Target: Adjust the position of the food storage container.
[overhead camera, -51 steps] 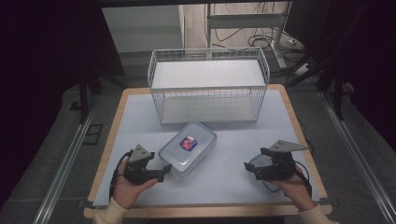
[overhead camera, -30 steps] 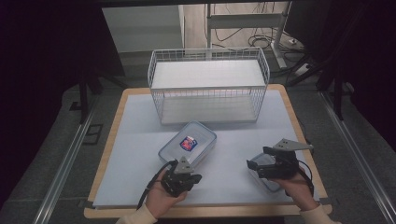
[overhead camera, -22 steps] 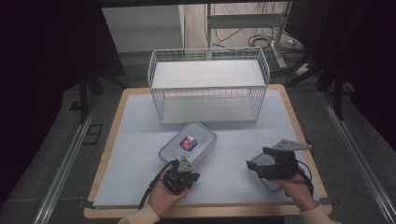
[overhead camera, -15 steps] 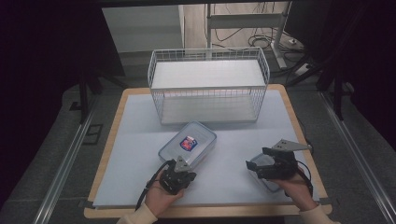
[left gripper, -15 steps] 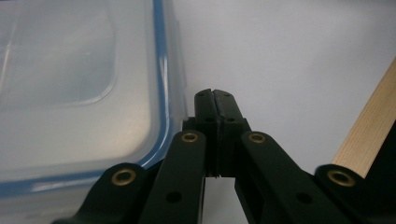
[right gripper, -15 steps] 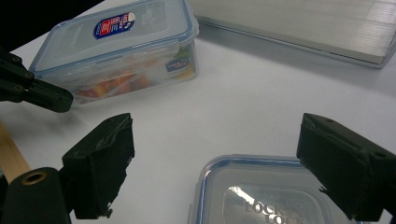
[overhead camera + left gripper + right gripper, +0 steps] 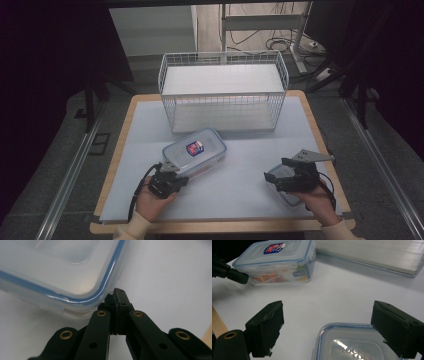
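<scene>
The left gripper view shows the left gripper [image 7: 117, 298] clenched empty, tips at the corner of the lidded container [image 7: 194, 152], mid-bench before the wire basket [image 7: 223, 92]. The right gripper [image 7: 329, 327] stands released over a smaller container [image 7: 352, 345] near the bench's [image 7: 240, 200] right edge, with bare surface between the two.

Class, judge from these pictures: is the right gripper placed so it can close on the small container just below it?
Probably yes. The right gripper stands open, a jaw either side of the small container, and nothing lies between them. The left gripper is away at the large container.
</scene>
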Demonstrator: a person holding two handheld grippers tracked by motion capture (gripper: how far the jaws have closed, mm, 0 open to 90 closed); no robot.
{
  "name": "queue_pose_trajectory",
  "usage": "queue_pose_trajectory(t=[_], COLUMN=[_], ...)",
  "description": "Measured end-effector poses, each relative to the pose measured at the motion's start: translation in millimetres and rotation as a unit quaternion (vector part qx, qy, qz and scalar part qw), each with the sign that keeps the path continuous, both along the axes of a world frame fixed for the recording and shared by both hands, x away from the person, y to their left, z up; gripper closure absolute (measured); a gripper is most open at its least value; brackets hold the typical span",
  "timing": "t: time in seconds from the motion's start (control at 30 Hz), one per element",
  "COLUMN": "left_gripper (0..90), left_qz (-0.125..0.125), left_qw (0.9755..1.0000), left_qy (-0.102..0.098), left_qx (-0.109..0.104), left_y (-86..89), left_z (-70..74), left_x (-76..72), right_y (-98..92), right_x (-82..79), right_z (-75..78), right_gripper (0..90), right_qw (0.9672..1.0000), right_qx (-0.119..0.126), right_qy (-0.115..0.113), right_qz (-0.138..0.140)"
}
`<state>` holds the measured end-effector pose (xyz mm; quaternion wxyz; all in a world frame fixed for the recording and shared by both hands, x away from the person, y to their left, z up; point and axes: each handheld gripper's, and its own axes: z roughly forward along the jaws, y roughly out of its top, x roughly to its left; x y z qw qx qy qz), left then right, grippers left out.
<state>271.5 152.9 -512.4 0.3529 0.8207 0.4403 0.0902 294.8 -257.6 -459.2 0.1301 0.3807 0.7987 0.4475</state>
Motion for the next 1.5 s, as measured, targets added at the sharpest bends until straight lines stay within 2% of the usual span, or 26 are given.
queue_pose_trajectory(t=[0.13, 0.23, 0.6, 0.77, 0.97, 1.1, 1.13, 1.17, 1.27, 1.33, 1.5], left_gripper=[90.0, 90.0, 90.0, 90.0, 90.0, 90.0, 90.0, 90.0, 90.0, 90.0, 90.0], left_qz=[0.005, 0.020, 0.052, 0.079, 0.086, 0.086, 0.092, 0.092, 0.116, 0.131, 0.149], left_qw=[0.9999, 0.9997, 0.9986, 0.9966, 0.9960, 0.9958, 0.9949, 0.9949, 0.9921, 0.9899, 0.9872], left_qy=[0.007, 0.005, 0.001, 0.005, 0.006, -0.003, -0.012, -0.012, -0.017, -0.014, -0.004], left_qx=[-0.010, -0.013, -0.014, -0.022, -0.021, -0.031, -0.040, -0.040, -0.046, -0.051, -0.057], left_y=[15.6, 30.2, 53.3, 67.1, 71.0, 78.0, 86.6, 86.6, 102.0, 112.0, 125.5], left_z=[-0.4, -0.5, -2.5, -4.7, -5.4, 2.5, 7.9, 7.9, 12.2, 13.2, 12.0], left_x=[7.3, 12.9, 30.7, 43.8, 46.8, 35.4, 28.3, 28.3, 28.6, 35.6, 61.3], right_y=[0.4, 1.8, 3.5, 3.3, 4.5, 4.7, 4.3, 4.3, 3.2, 3.0, 4.1], right_x=[-0.1, -0.8, -0.7, 0.1, 0.1, 0.0, 0.0, 0.0, 0.6, 0.9, 1.8], right_z=[-0.4, 0.3, -1.0, -2.4, -3.3, -3.8, -3.8, -3.8, -3.7, -3.7, -2.4], right_gripper=[10.9, 10.9, 10.9, 10.9, 10.9, 10.9, 10.9, 10.9, 10.9, 10.9, 10.9], right_qw=[1.0000, 1.0000, 1.0000, 1.0000, 1.0000, 1.0000, 1.0000, 1.0000, 1.0000, 1.0000, 1.0000], right_qx=[0.000, -0.001, -0.001, -0.004, -0.004, -0.005, -0.005, -0.005, -0.004, -0.004, -0.004], right_qy=[0.000, 0.000, 0.002, 0.002, 0.004, 0.005, 0.004, 0.004, 0.003, 0.004, 0.004], right_qz=[-0.002, 0.001, 0.002, 0.002, 0.003, 0.004, 0.004, 0.004, 0.002, 0.002, 0.001])
